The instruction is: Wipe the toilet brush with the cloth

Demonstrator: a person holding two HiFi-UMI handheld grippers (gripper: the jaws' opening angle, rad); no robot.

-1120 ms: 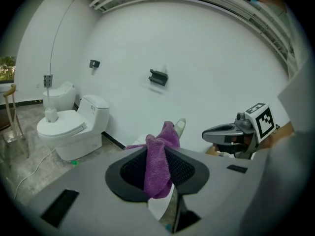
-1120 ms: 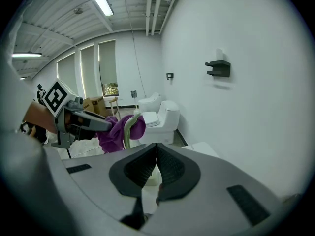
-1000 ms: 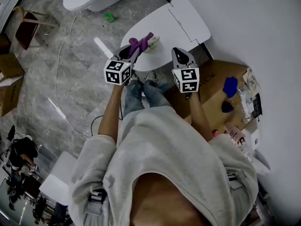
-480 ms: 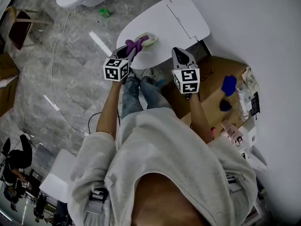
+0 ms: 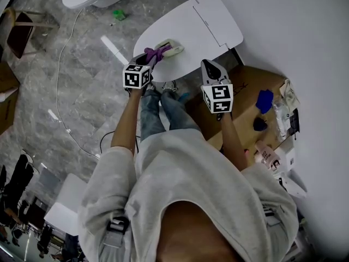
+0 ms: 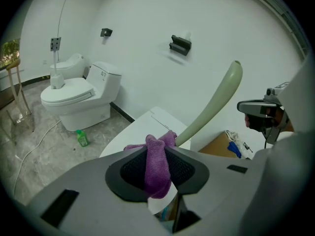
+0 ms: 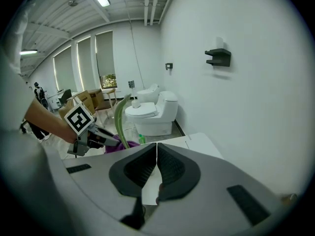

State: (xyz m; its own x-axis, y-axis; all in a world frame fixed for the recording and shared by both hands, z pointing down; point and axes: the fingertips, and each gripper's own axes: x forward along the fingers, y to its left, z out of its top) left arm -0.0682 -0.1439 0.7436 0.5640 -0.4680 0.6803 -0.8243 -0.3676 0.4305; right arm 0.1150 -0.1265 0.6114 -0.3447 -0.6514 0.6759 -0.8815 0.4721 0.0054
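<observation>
Left gripper (image 6: 158,155) pinches the purple cloth (image 6: 157,171) between its jaws. The cloth's far end meets the lower part of the toilet brush (image 6: 211,102), whose pale green handle rises tilted just ahead and to the right. Right gripper (image 7: 156,167) hangs apart, jaws pressed together on nothing, with the white table (image 5: 210,21) ahead. Noted beyond the left gripper: a white toilet (image 6: 78,95) and a green bottle (image 6: 82,137). A cardboard box (image 5: 245,91) sits right of the right gripper.
</observation>
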